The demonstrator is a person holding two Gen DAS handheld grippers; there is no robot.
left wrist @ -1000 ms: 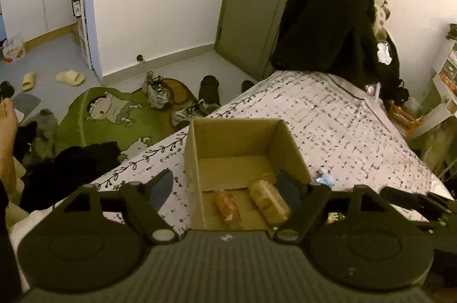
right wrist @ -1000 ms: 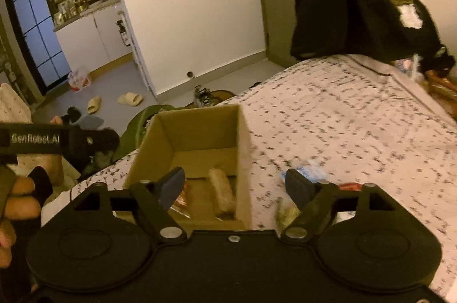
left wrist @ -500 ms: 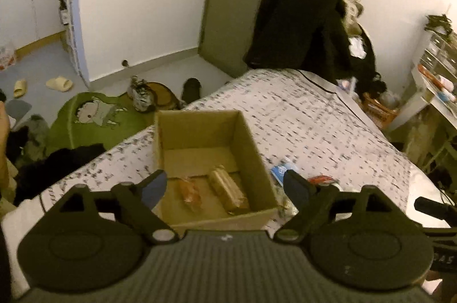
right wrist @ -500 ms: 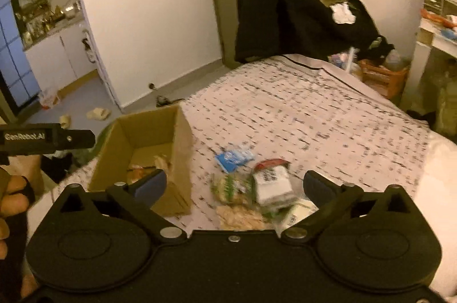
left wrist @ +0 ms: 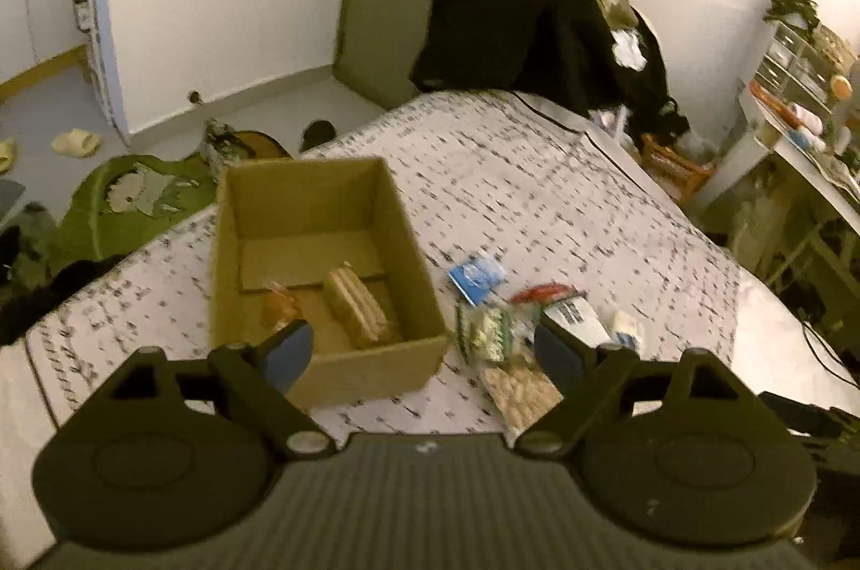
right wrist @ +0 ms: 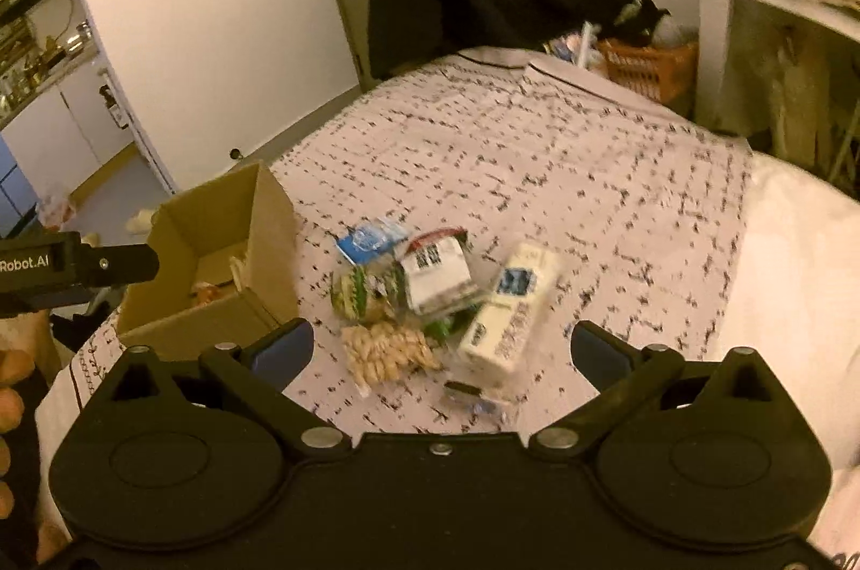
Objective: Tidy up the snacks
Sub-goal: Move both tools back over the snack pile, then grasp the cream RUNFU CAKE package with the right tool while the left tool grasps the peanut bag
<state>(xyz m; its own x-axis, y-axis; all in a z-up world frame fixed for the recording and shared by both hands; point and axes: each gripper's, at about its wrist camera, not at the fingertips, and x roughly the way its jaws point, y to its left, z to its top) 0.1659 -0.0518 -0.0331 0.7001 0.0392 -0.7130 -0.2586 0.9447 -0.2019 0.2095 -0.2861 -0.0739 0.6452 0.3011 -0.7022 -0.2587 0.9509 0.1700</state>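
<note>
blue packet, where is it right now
The blue packet lies on the patterned bedspread at the far edge of the snack pile, just right of the cardboard box in both wrist views, nearest the red-topped pack.

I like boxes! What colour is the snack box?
Plain brown cardboard box, clearest in the left wrist view.

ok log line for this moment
left gripper: open | right gripper: open | brown cardboard box: two snacks inside | loose snack pile: on bed
</note>
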